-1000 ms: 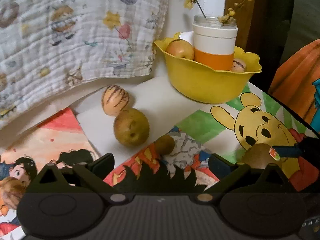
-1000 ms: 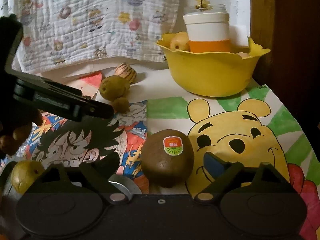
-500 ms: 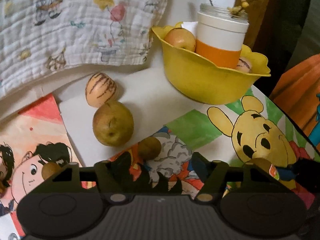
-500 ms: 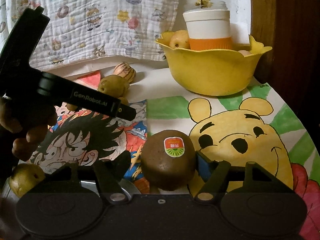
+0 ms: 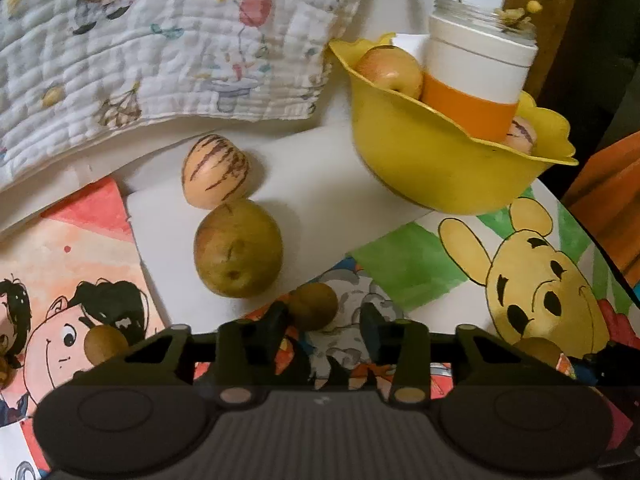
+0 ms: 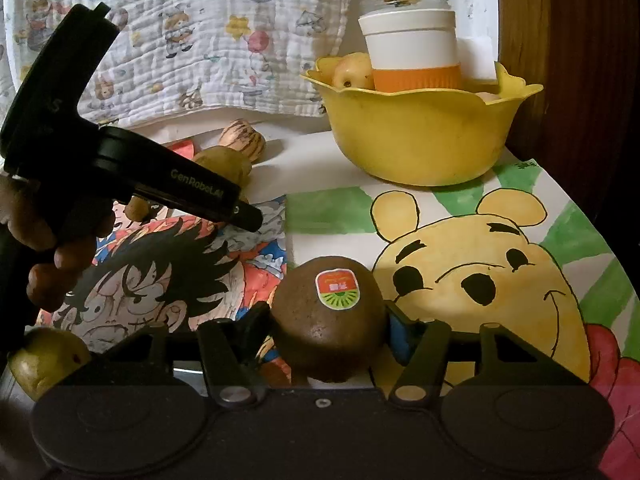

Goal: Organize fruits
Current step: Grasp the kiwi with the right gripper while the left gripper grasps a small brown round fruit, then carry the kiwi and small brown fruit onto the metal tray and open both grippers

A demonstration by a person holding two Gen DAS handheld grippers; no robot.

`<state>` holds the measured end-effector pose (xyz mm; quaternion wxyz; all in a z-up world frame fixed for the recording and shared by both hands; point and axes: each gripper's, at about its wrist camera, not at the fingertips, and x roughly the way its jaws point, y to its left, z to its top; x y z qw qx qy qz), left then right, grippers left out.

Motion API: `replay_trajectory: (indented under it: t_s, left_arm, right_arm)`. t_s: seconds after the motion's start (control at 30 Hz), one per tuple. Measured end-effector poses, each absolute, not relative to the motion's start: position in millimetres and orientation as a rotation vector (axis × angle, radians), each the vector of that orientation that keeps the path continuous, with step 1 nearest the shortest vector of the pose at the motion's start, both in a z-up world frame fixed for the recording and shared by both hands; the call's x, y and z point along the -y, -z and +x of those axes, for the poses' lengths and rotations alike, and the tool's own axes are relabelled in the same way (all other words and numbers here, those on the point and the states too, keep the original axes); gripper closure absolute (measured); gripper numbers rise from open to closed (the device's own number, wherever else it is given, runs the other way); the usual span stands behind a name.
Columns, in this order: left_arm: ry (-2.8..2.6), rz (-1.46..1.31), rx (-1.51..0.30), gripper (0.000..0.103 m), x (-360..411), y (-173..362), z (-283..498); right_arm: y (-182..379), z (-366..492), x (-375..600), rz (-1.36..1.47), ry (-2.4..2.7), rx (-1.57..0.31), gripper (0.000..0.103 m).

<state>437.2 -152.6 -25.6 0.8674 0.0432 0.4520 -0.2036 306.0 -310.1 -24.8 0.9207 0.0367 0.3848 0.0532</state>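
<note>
My right gripper [image 6: 326,320] has its two fingers pressed against either side of a brown kiwi [image 6: 326,318], the one with the red and green sticker on top; the fruit fills the gap between them, resting on the cartoon drawings that cover the table [image 6: 440,216]. Straight ahead of these fingers, well beyond the kiwi, stands the yellow bowl [image 6: 420,136], holding a white and orange cup [image 6: 412,52] and a yellowish apple [image 6: 352,72] to the cup's left.

My left gripper [image 5: 324,320] is partly closed around a small brown round fruit [image 5: 314,306]. Its left finger [image 5: 276,322] touches the fruit's side, while the right finger [image 5: 372,326] stands a little apart from it, so I have not clamped it. Just ahead and left of this gripper lies a green-brown pear [image 5: 238,254], and touching the pear's far side is a pale striped pepino melon [image 5: 216,176]. Ahead and to the right sits the same yellow bowl [image 5: 452,168]. Another small brown fruit [image 5: 105,344] lies just off to the left of my left finger. A printed quilted cloth [image 5: 160,40] hangs at the back, far ahead on the left.
</note>
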Motion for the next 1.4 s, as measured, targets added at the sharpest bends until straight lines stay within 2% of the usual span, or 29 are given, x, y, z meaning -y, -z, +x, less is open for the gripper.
replay_trajectory:
  t_s: [0.13, 0.73, 1.4]
  left_arm:
    - [0.408, 0.09, -0.947, 0.072, 149.6, 25.3, 437.8]
    - [0.498, 0.124, -0.939, 0.073, 156.3, 16.6, 415.3]
    - [0.522, 0.05, -0.834, 0.073, 108.6, -37.8, 341.3]
  right_arm:
    - [24.9, 305.8, 311.2, 0.079, -0.105, -0.788, 0.044]
    - [26.2, 303.3, 325.6, 0.16, -0.15, -0.746, 0.045]
    - [-13.9, 250.3, 314.7, 0.161, -0.256, -0.643, 0.045]
